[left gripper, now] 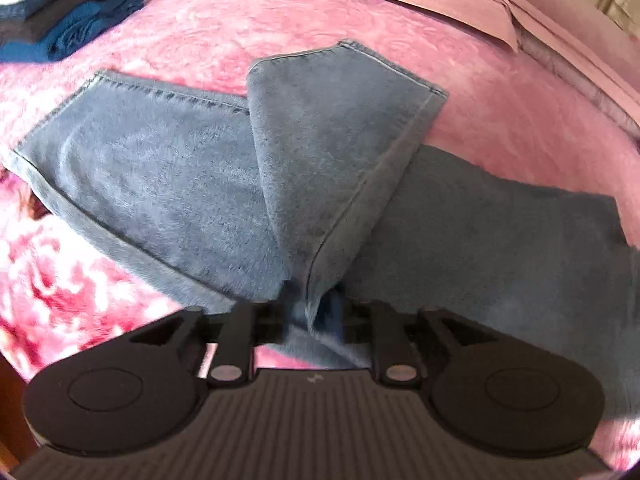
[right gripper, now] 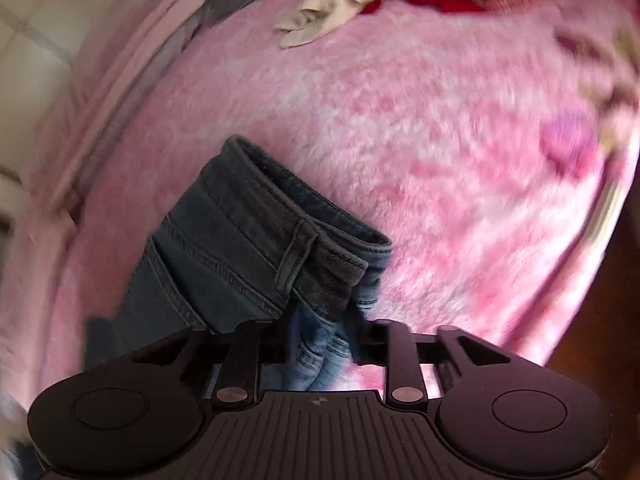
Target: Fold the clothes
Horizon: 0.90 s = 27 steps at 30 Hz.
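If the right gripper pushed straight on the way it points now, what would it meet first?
The jeans: denim near the waistband already sits bunched between the right gripper's fingers. Beyond that fabric lies the pink blanket, though depth is hard to judge here.

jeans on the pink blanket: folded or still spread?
Partly folded. The blue denim jeans have one leg end doubled back across the other; the waistband is bunched in the right tongs.
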Available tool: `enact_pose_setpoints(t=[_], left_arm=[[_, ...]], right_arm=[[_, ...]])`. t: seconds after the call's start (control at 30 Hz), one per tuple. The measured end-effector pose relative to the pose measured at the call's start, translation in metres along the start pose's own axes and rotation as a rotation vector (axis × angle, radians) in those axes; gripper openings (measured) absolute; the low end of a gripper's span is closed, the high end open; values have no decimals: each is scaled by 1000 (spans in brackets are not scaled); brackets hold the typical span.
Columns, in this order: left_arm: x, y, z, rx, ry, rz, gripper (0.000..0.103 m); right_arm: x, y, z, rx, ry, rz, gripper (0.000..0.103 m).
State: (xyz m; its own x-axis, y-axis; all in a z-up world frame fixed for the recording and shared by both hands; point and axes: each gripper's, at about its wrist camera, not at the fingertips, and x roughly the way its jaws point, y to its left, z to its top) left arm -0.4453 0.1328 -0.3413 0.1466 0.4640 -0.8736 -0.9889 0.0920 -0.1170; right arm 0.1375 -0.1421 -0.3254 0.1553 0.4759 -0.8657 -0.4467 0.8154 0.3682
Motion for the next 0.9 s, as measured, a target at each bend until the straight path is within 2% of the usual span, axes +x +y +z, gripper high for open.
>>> enact_pose_setpoints(t=[0.1, 0.2, 0.27, 0.37, 0.47, 0.63, 0.73, 0.83, 0.9], left_arm=[[-25, 7, -3, -2, -9, -28, 22], [-45, 18, 2, 5, -51, -37, 20], [-44, 29, 11, -3, -71, -16, 13], [-34, 51, 25, -25, -99, 25, 12], [-10, 78, 38, -23, -107, 51, 12], [31, 128, 53, 39, -101, 84, 12], [39, 163, 65, 70, -109, 123, 3], [29, 202, 86, 20, -80, 186, 4], [18, 229, 95, -70, -38, 162, 4]], right_arm=[[-28, 25, -3, -139, -78, -154, 37], [-40, 50, -10, -217, -128, -62, 37], [-32, 72, -15, -244, -111, 21, 37], [-12, 111, -27, -295, -69, 130, 37], [6, 153, -49, -359, -47, 176, 37], [29, 220, -91, -438, -1, 249, 37], [44, 262, -117, -475, 43, 264, 37], [63, 302, -137, -475, 76, 301, 37], [82, 328, -147, -447, 111, 348, 37]])
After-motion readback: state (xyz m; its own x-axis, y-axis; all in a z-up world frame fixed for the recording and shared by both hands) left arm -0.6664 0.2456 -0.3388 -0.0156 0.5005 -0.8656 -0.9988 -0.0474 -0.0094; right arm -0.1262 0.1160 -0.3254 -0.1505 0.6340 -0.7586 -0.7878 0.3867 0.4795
